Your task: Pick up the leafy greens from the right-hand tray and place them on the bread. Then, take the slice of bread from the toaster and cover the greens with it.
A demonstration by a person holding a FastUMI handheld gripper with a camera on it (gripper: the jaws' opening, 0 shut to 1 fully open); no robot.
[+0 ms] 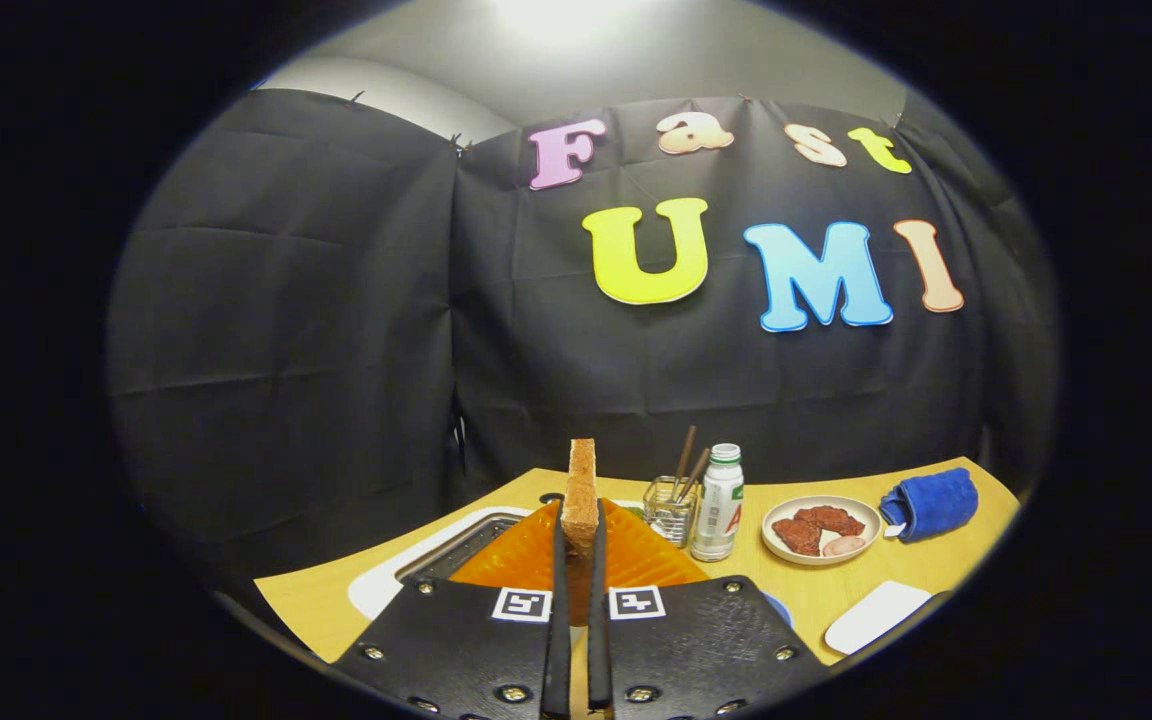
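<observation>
One tan bread slice stands edge-on at twelve o'clock, long axis upright, clamped between the gripper fingers, above the white toaster.

On the wooden surface stand a clear glass holding brown sticks and, just beside it, a white bottle. Farther right sit a plate of reddish-brown pieces and a rolled blue cloth.
</observation>
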